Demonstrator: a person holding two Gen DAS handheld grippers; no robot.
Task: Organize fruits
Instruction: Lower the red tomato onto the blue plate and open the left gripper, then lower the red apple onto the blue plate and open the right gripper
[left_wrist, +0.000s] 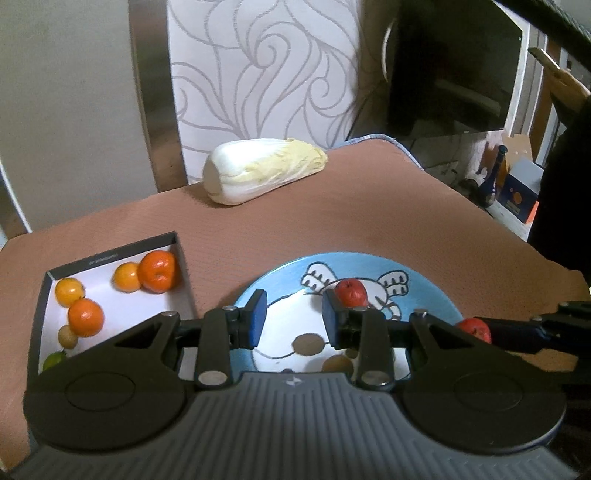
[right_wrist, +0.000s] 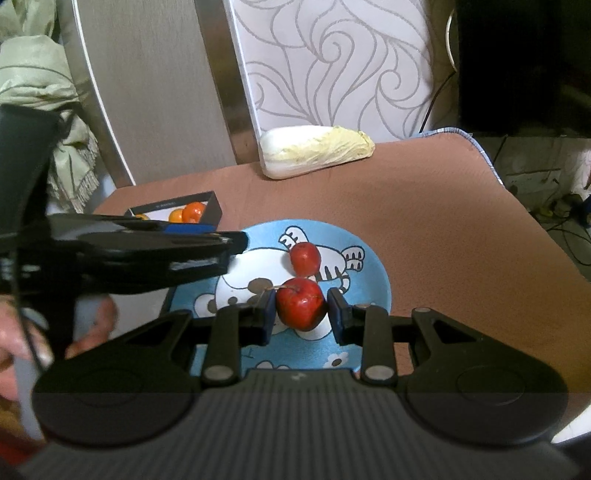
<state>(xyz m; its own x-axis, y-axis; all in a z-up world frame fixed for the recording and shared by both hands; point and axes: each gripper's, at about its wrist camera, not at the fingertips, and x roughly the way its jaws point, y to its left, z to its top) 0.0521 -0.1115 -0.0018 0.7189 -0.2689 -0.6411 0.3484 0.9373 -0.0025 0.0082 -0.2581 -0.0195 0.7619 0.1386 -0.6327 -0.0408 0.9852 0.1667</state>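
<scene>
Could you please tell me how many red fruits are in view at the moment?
2. One small round red fruit lies on the blue cartoon plate; the other red fruit is between the right gripper pads. More may be hidden.

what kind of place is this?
Likely a home dining area: a cloth-covered table bears a napa cabbage and a cartoon plate; a patterned chair back stands behind.

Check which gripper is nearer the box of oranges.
Left. The left gripper hangs over the blue plate just beside the box of oranges, jaws empty. The right gripper, farther across the plate, grips a red fruit.
</scene>
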